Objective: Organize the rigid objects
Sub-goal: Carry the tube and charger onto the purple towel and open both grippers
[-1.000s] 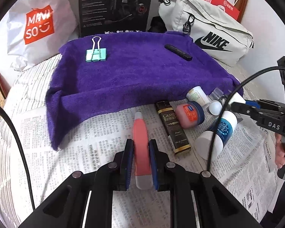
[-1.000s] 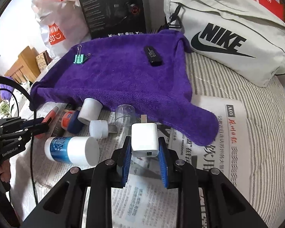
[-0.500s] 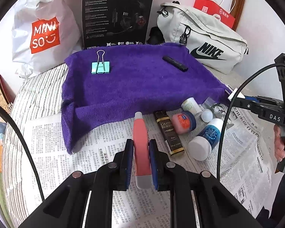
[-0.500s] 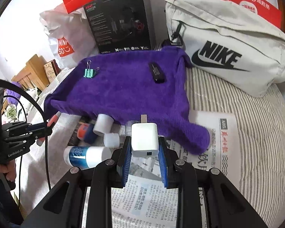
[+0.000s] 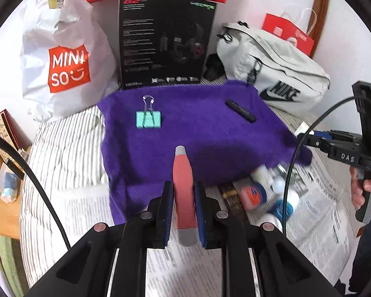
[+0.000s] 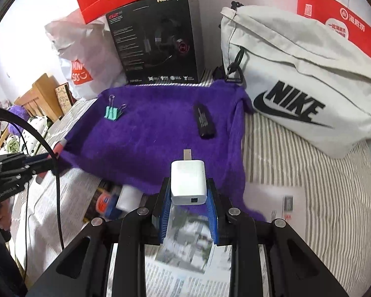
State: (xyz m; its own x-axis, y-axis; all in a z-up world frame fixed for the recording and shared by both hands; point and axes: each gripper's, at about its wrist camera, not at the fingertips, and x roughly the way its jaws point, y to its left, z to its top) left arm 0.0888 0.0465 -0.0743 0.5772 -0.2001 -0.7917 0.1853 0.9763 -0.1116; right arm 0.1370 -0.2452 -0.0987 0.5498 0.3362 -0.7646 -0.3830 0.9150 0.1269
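My left gripper [image 5: 183, 198] is shut on a pink utility knife [image 5: 184, 188] and holds it over the near edge of the purple towel [image 5: 185, 128]. My right gripper [image 6: 188, 195] is shut on a white USB charger [image 6: 188, 182], held over the towel's [image 6: 160, 143] near right corner. On the towel lie a teal binder clip [image 5: 149, 122], also in the right wrist view [image 6: 112, 112], and a black stick-shaped device [image 5: 240, 111], also in the right wrist view [image 6: 204, 121]. The other gripper shows at the right of the left view [image 5: 334, 146] and at the left of the right view [image 6: 14, 168].
Small jars and bottles [image 5: 264, 193] and a dark box [image 5: 232, 195] lie on newspaper [image 5: 321, 217] near the towel. Behind it stand a Miniso bag [image 5: 66, 59], a black headset box [image 5: 165, 42] and a Nike bag [image 6: 299, 81]. Striped bedding [image 6: 309, 173] lies to the right.
Both grippers have lifted and moved forward toward the towel with their objects. The jars and bottles have dropped lower and nearer in both views.
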